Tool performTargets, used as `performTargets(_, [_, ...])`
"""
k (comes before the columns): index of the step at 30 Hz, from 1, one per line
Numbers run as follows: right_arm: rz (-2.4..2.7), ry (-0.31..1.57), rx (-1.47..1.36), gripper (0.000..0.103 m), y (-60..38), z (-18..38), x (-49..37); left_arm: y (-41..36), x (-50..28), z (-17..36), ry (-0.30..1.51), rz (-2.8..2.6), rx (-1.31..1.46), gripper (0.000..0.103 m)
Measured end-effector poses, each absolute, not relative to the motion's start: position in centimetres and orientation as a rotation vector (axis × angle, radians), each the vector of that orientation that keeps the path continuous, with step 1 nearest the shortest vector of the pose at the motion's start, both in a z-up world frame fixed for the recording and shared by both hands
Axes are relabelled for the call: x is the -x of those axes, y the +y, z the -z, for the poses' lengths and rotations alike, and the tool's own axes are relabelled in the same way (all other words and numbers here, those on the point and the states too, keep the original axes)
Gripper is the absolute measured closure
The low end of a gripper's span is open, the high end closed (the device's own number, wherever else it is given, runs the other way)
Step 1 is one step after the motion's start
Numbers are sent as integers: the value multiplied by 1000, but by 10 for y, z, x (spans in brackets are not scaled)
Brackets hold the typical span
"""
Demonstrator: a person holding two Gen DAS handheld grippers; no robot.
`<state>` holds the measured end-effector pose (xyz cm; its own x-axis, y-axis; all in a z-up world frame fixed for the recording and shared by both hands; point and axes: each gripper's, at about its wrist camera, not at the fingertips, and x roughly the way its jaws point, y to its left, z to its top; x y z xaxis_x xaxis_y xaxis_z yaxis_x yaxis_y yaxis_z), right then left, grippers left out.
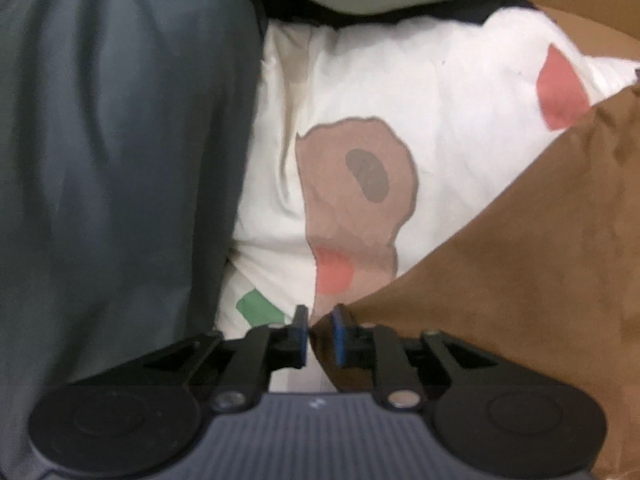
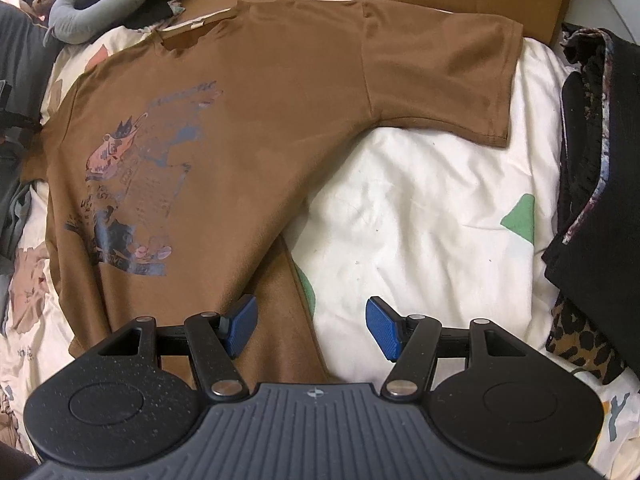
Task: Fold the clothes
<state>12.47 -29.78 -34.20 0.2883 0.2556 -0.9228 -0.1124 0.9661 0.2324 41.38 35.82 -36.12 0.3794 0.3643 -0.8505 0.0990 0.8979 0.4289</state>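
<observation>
Bed with patterned white duvet [image 2: 420,208]: brown T-shirt [image 2: 248,120] spread print-up, flat for folding; left gripper [image 1: 319,330] fingers nearly closed, pinching its edge; right gripper [image 2: 311,326] fingers spread wide over the hem, holding nothing.

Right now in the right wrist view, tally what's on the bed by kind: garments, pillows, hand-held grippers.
Garments: 3 (brown T-shirt, black garment pile, grey clothing)
Pillows: 1 (grey neck pillow)
Hand-held grippers: 1 (right hand-held gripper, open over the shirt's hem)
Total: 5
The black pile may hold more than one item; I can't separate them.
</observation>
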Motion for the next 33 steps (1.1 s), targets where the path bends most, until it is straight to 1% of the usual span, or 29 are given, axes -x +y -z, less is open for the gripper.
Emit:
performTargets(4, [-241,1238,-132,36,-300,337,-125,349,-401,343,1152,-145,-415,82])
performTargets(9, [-239,1207,-136,36,-302,325,-124,336,-375,307,1097,-103,-356,82])
performTargets(11, [-239,1200,-134,36,-303,321,-121,331,-366,295,1076,-104,-320,80])
performTargets(19, [-259,1181,-141,36,-312,308,-89,302,-306,249,1039,-38,-202,80])
performTargets(26, [-257,1173,-175,36,-325,305,-53,279,-246,239,1053,21,-122,80])
performTargets(33, [-232,1164,-209,36,-341,306,-29,258,-184,253,1068,67,34,79])
